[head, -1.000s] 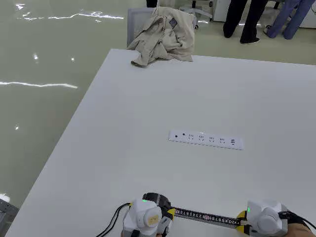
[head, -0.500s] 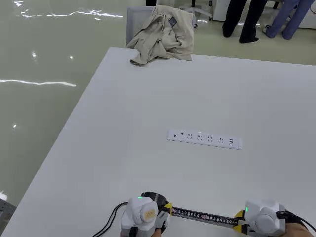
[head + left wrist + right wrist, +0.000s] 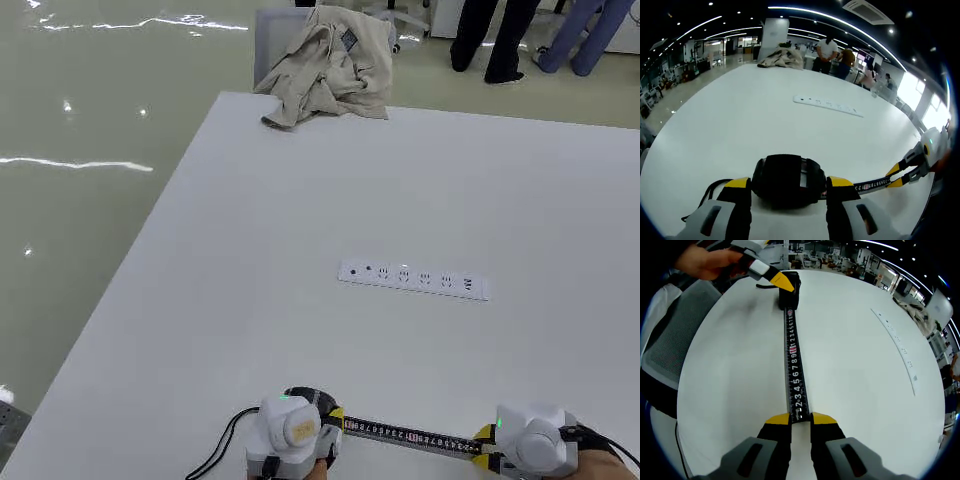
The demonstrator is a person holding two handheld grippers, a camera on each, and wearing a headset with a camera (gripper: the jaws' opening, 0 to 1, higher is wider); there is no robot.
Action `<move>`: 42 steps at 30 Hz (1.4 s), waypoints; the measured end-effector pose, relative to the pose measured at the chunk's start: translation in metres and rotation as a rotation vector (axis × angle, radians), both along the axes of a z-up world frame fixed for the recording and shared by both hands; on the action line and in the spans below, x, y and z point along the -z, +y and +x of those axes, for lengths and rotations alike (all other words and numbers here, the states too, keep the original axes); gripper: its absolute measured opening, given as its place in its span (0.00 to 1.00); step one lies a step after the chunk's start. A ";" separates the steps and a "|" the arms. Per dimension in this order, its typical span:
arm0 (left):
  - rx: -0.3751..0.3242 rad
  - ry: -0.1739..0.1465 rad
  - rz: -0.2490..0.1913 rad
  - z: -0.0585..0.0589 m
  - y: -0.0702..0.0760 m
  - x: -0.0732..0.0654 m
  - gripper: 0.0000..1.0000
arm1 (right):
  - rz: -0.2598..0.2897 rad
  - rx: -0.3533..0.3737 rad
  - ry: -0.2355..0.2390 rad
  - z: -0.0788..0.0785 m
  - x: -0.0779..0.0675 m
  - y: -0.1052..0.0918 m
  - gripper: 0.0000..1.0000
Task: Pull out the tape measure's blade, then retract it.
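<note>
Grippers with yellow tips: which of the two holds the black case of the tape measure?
The left gripper: its jaws clamp the black case, while the right gripper pinches only the end of the black numbered blade.

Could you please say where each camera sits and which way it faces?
Head view: on the headset, looking down over the table; left gripper, right gripper below.
Left gripper view: on that gripper, facing the power strip; fingers clamp the tape measure.
Right gripper view: on that gripper, facing along the blade; fingers, a hand.
All share the blade.
</note>
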State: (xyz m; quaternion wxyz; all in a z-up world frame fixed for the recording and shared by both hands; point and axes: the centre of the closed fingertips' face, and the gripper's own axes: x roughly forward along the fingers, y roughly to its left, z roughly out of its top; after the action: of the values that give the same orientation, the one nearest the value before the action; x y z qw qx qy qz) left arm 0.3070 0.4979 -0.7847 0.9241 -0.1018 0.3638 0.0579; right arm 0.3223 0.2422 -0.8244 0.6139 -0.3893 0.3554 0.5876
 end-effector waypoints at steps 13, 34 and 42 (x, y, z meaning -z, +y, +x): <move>0.015 -0.008 0.002 -0.001 0.000 -0.002 0.55 | 0.005 -0.003 -0.021 0.000 -0.002 0.000 0.13; 0.036 -0.013 0.010 -0.001 0.000 -0.002 0.53 | 0.039 -0.024 -0.035 0.000 0.001 0.019 0.13; 0.037 -0.013 0.007 -0.001 0.000 -0.003 0.53 | 0.043 -0.040 -0.041 0.000 -0.001 0.025 0.13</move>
State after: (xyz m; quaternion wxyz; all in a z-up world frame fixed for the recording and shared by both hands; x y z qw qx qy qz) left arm 0.3055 0.4979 -0.7814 0.9277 -0.0922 0.3593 0.0413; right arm 0.3219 0.2676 -0.8234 0.6173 -0.3951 0.3224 0.5991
